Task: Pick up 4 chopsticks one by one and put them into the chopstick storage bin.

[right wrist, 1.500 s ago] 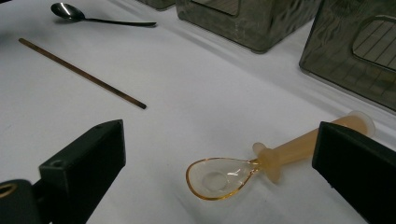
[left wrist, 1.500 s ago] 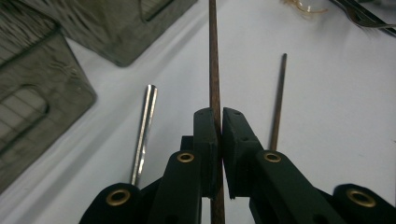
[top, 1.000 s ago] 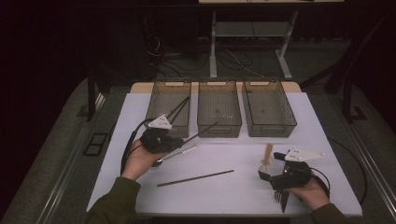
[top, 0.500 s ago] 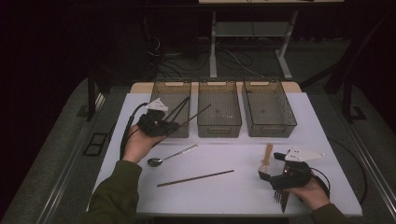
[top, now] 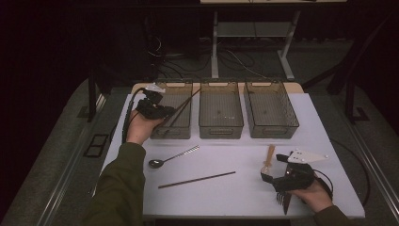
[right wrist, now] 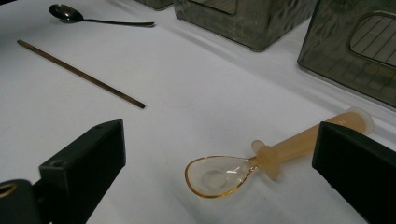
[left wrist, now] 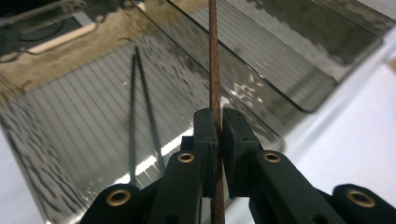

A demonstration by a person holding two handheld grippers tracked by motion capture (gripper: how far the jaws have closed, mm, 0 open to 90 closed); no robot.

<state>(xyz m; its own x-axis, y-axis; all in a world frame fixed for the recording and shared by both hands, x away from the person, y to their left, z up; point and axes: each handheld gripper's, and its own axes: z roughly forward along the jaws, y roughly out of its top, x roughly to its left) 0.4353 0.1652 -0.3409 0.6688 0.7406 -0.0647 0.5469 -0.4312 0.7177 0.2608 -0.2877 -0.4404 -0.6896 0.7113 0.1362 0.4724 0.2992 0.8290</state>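
Observation:
My left gripper [top: 164, 113] hangs over the left clear bin [top: 162, 133] at the back left of the table. Its jaws are shut on a brown chopstick [left wrist: 214, 65], which sticks out towards the back right [top: 189, 96]. Two dark chopsticks [left wrist: 139, 93] lie on the floor of that bin [left wrist: 60, 116]. Near the front right, my right gripper [top: 275, 175] rests low on the table with its jaws open. An amber plastic spoon [right wrist: 224, 175] lies on the table between those open jaws [right wrist: 219, 133], untouched, with its handle pointing away [top: 269, 157].
A metal spoon [top: 171, 157] and a second brown chopstick [top: 196, 180] lie on the white table top [top: 235, 197]. The middle bin [top: 220, 126] and the right bin [top: 272, 127] stand in a row beside the left one. Each gripper trails a cable.
My left gripper has carried the chopstick away from the metal spoon, upward and towards the back, to a spot over the left bin. The right gripper has stayed put.

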